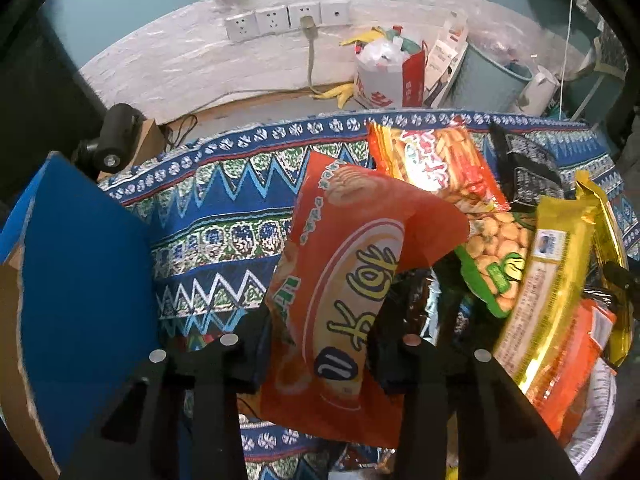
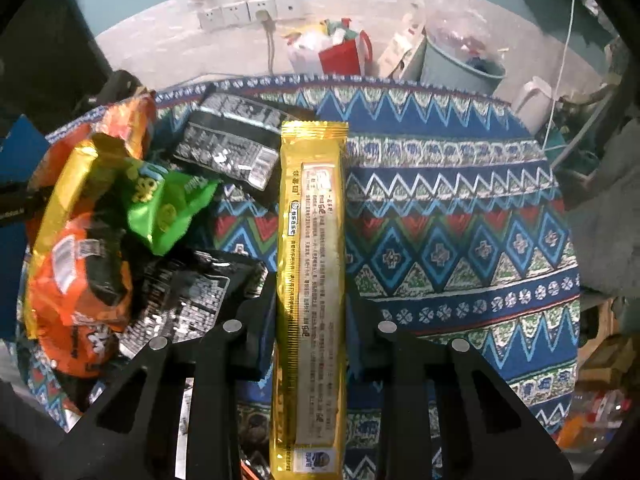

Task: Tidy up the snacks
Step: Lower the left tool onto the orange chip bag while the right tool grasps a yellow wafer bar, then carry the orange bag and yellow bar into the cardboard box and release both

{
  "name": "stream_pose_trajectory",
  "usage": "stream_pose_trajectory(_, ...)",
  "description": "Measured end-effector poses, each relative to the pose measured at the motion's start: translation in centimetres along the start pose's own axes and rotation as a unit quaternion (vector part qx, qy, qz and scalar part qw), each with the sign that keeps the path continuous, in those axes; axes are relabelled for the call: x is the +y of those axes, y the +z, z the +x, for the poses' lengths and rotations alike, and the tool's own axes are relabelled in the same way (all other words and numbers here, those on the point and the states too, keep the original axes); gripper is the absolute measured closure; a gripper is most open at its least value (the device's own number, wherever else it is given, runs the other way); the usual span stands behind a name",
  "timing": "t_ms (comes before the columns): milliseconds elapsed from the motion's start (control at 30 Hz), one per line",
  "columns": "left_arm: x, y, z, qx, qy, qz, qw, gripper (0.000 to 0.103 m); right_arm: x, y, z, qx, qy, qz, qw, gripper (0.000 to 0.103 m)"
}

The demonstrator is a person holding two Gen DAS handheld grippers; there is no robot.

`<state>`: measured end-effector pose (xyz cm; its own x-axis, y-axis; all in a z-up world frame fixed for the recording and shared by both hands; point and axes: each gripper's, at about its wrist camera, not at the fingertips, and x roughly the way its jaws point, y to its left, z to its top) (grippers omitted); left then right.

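Both my grippers are clamped: left gripper (image 1: 320, 344) on an orange snack bag (image 1: 344, 296), right gripper (image 2: 310, 332) on a gold packet (image 2: 310, 280); patterned cloth (image 2: 460, 240) lies bare toward its right edge.

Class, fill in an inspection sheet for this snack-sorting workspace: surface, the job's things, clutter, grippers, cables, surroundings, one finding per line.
Surface: patterned tablecloth, mostly bare on one side.
Job's things: orange snack bag and long gold packet, each held; loose snack pile of orange, green and black bags beside them.
Clutter: blue cardboard box at the cloth's edge.
Grippers: left gripper fingers pressed on the orange snack bag; right gripper shut on the long gold packet.
Cables: grey cord plugged into the wall sockets.
Surroundings: full carrier bag, grey bin, white jug on the floor.
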<state>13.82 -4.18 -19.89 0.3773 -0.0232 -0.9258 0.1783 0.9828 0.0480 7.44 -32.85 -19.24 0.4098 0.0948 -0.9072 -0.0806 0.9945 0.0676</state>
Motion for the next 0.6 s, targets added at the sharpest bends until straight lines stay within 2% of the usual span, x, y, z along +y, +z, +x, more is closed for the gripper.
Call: stream_pose_trajectory(600, 0.3, -1.6, -9.0, -0.073, -0.042, -0.025, 0.9961, 0.064, 0.8, 2.2, -6.5, -0.080, 0.026, 0.004, 0.996, 0.076)
